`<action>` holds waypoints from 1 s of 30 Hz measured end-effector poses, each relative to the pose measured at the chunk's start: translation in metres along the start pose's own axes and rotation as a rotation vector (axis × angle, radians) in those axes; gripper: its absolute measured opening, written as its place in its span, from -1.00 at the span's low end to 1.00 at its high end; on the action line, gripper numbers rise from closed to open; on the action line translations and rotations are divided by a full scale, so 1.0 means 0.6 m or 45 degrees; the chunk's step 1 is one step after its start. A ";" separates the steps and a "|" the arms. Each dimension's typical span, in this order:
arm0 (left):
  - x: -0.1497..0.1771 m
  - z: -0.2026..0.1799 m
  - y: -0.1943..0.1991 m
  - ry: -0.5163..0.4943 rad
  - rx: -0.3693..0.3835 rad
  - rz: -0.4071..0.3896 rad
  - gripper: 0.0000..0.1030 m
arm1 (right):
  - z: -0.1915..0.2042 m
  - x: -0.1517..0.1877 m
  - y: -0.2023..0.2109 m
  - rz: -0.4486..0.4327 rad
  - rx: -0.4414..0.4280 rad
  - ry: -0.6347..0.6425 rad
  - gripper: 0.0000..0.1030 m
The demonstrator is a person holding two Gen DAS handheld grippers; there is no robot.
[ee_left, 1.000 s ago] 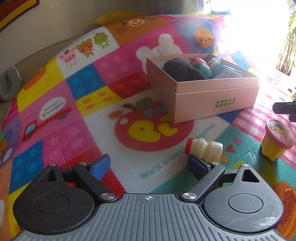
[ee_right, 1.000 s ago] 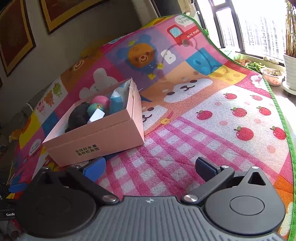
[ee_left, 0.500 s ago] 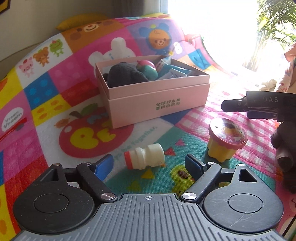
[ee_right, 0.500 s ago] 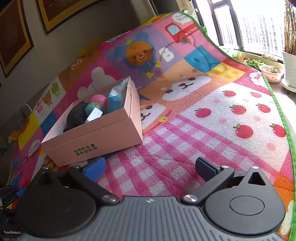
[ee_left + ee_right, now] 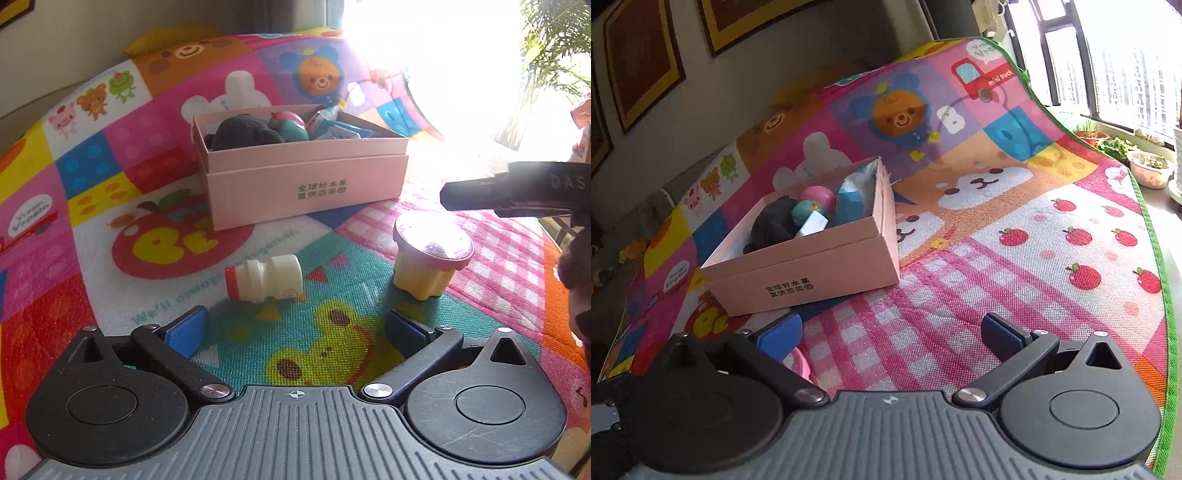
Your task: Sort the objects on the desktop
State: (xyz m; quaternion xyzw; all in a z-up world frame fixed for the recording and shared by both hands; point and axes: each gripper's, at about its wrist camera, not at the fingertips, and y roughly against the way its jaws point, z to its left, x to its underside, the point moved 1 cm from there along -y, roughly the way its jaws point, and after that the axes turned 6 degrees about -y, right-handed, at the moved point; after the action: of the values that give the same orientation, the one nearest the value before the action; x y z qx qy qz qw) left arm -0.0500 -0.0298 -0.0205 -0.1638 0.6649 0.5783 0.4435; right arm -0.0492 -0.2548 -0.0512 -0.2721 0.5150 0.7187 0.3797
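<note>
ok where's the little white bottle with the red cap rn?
Left wrist view, centre: the white bottle lies on its side on the play mat, in front of the pink box, with the yellow pudding cup to its right.

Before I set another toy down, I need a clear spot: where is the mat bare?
Bare: the checked and apple-print mat right of the box, and the squares left of it. Crowded: in front of the box, where the bottle lies and the cup stands. The box is nearly full.
</note>
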 end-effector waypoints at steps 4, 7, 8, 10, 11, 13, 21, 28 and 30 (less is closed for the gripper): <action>0.001 -0.006 -0.001 -0.023 -0.024 0.002 1.00 | 0.049 0.017 0.009 0.054 -0.047 0.192 1.00; 0.003 -0.005 0.001 -0.010 -0.026 -0.006 1.00 | 0.079 0.027 0.001 0.046 -0.013 0.279 1.00; 0.004 -0.004 0.002 -0.008 -0.026 -0.008 1.00 | 0.086 0.029 -0.003 0.048 0.000 0.295 1.00; 0.005 -0.003 0.003 -0.003 -0.026 -0.013 1.00 | 0.099 0.033 -0.009 0.068 -0.011 0.316 1.00; 0.005 -0.003 0.003 0.000 -0.024 -0.015 1.00 | 0.105 0.036 -0.011 0.076 -0.015 0.335 0.97; 0.005 -0.002 0.003 0.005 -0.021 -0.018 1.00 | 0.118 0.045 -0.015 0.075 0.007 0.396 0.81; 0.005 -0.002 0.003 0.000 -0.029 -0.014 1.00 | 0.118 0.046 -0.010 0.077 0.070 0.409 0.08; 0.002 -0.006 0.005 0.035 -0.093 0.039 1.00 | 0.100 0.052 0.004 0.013 0.146 0.428 0.08; -0.005 -0.005 0.006 0.050 -0.097 0.090 1.00 | 0.093 0.053 0.004 0.020 0.143 0.415 0.07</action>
State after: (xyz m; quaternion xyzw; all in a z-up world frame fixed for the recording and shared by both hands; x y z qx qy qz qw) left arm -0.0522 -0.0327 -0.0165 -0.1684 0.6563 0.6151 0.4031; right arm -0.0691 -0.1938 -0.0570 -0.3594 0.6112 0.6382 0.2999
